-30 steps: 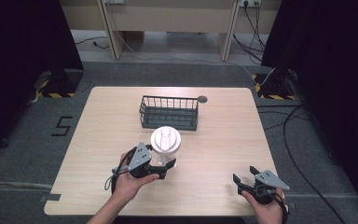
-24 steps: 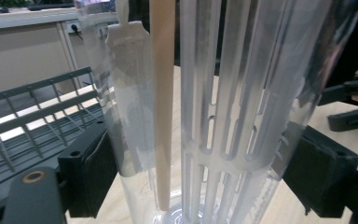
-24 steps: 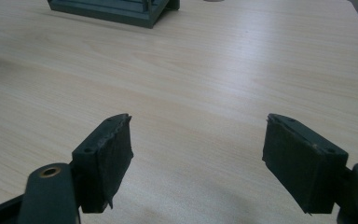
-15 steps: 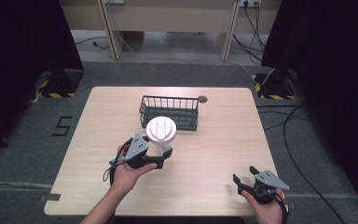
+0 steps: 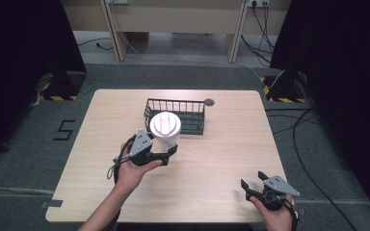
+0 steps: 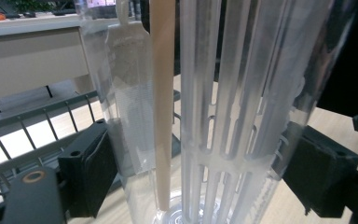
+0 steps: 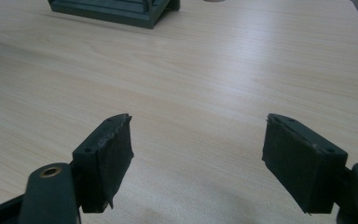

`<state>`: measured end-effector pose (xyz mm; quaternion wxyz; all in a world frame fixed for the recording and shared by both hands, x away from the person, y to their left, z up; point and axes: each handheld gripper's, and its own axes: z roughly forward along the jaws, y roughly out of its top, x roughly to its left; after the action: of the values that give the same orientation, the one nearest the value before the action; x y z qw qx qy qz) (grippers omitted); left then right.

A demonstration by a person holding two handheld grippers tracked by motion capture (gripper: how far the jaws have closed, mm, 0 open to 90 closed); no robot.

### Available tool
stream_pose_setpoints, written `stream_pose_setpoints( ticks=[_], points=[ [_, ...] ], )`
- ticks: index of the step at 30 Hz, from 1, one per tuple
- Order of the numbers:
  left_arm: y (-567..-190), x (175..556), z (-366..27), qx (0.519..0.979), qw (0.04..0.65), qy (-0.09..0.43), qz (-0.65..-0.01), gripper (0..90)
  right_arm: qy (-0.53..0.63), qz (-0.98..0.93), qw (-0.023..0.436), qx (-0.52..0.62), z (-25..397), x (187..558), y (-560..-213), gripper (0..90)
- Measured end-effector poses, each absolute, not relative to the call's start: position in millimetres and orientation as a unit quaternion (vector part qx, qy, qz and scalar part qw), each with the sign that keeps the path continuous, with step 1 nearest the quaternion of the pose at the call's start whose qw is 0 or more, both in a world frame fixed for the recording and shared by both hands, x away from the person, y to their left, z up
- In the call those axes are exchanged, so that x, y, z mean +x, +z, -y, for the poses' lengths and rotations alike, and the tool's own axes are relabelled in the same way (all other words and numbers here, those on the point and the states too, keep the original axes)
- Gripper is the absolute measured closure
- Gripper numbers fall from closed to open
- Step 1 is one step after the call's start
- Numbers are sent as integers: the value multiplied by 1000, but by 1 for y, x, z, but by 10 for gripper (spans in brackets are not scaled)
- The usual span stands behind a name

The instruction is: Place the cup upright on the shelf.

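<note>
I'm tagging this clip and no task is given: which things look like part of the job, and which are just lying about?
Likely in the job:
- clear tumbler, clamped in the left gripper
- wire basket just behind it

Lying about or idle:
- small dark disc at the table's far edge
- right gripper, open over bare table

Left gripper point(image 5: 169, 150) near the table's point(image 5: 221, 159) centre, held from below by the left hand point(image 5: 134, 168), jaws clamped on a clear ribbed container point(image 5: 165, 129). Right gripper point(image 5: 250, 185) at the near right edge, in the right hand point(image 5: 277, 217), jaws spread wide above bare tabletop.
</note>
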<state>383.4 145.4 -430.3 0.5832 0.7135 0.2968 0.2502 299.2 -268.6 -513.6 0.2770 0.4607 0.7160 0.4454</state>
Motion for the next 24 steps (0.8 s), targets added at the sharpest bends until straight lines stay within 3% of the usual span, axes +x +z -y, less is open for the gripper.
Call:
stream_pose_setpoints(
  ticks=[24],
  points=[
    [-419,412,-143,711,575,261,-311,176,449,-712,273,467,269,299,-514,244]
  ],
)
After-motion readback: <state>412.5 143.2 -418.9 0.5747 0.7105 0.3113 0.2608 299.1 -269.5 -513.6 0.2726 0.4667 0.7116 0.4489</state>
